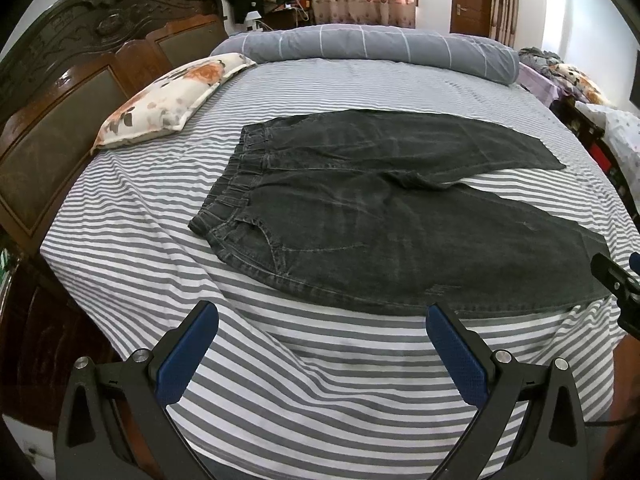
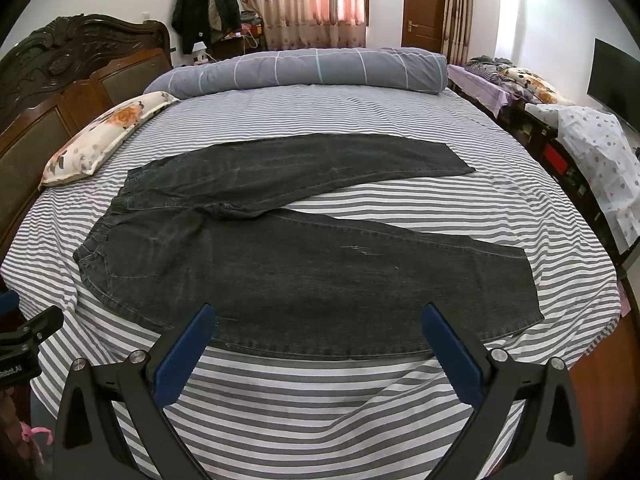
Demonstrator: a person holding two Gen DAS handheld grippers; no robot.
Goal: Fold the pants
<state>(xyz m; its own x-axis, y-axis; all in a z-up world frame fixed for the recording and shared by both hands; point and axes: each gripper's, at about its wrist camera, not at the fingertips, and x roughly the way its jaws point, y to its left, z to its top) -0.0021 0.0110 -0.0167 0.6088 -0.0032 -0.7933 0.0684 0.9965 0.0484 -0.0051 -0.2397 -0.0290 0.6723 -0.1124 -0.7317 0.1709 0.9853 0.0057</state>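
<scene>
Dark grey denim pants (image 1: 380, 216) lie flat on the striped bed, waistband to the left, both legs spread apart to the right; they also show in the right wrist view (image 2: 304, 264). My left gripper (image 1: 320, 320) is open and empty, above the sheet just short of the near leg's edge, toward the waistband side. My right gripper (image 2: 316, 320) is open and empty, its blue pads (image 2: 188, 352) over the near leg's lower edge. The right gripper also shows at the right edge of the left wrist view (image 1: 618, 280).
The grey-and-white striped sheet (image 1: 304, 380) covers the bed. A floral pillow (image 1: 168, 100) lies at the left by the dark wooden headboard (image 1: 80, 64). A rolled grey duvet (image 2: 304, 68) lies along the far side. Furniture with bedding (image 2: 560, 128) stands to the right.
</scene>
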